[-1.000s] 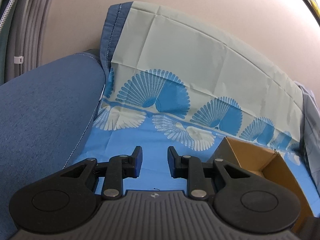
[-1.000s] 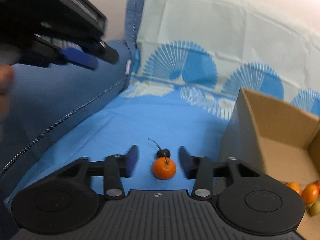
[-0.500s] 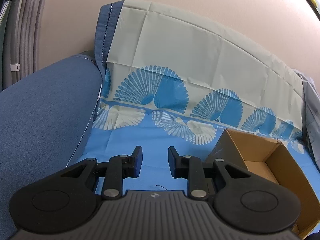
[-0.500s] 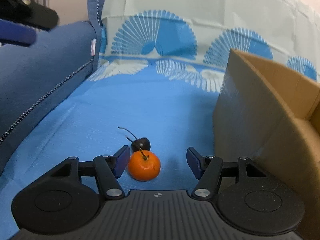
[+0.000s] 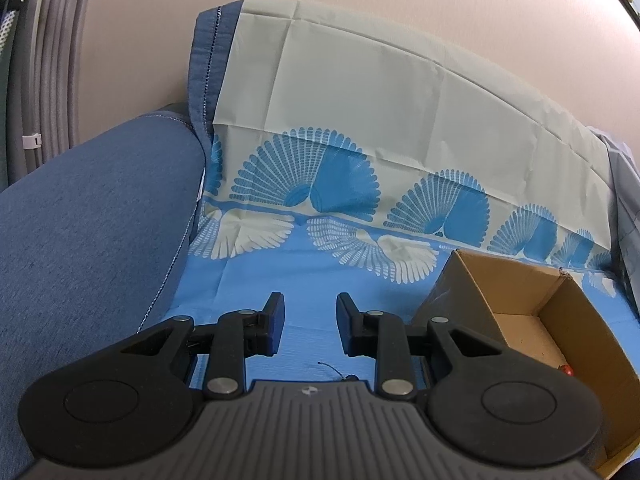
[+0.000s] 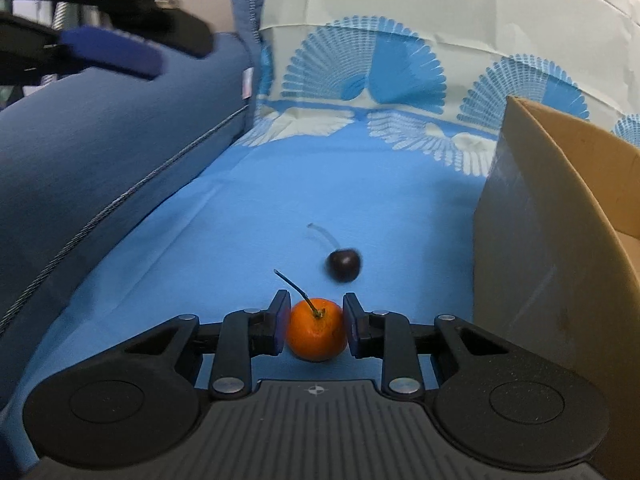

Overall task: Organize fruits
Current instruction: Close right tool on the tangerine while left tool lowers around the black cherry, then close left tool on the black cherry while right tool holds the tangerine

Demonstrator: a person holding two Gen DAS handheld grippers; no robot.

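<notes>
Left wrist view: left gripper (image 5: 310, 320) hanging above the blue cloth (image 5: 312, 276), jaws a little apart with nothing between them. Just under its body, a thin dark stem (image 5: 332, 370) peeking out on the cloth. To the right, an open cardboard box (image 5: 532, 328) on the same cloth, with a small red fruit (image 5: 566, 369) on its floor near the front. To the left, a blue cushion (image 5: 88, 248); behind, a pale sheet with blue fan prints (image 5: 380, 120) against the wall. Right wrist view: right gripper (image 6: 316, 324) low over the cloth (image 6: 320, 184), jaws closing on a small orange fruit (image 6: 316, 334) with a dark stem, both pads (image 6: 280, 322) against its sides, fruit resting on the cloth. Just beyond it, a dark cherry (image 6: 344, 265) with a pale stem, lying free and slightly blurred. Close on the right, the box wall (image 6: 540, 240). Upper left, the left gripper (image 6: 108, 54) out of focus above the cushion (image 6: 100, 152).
</notes>
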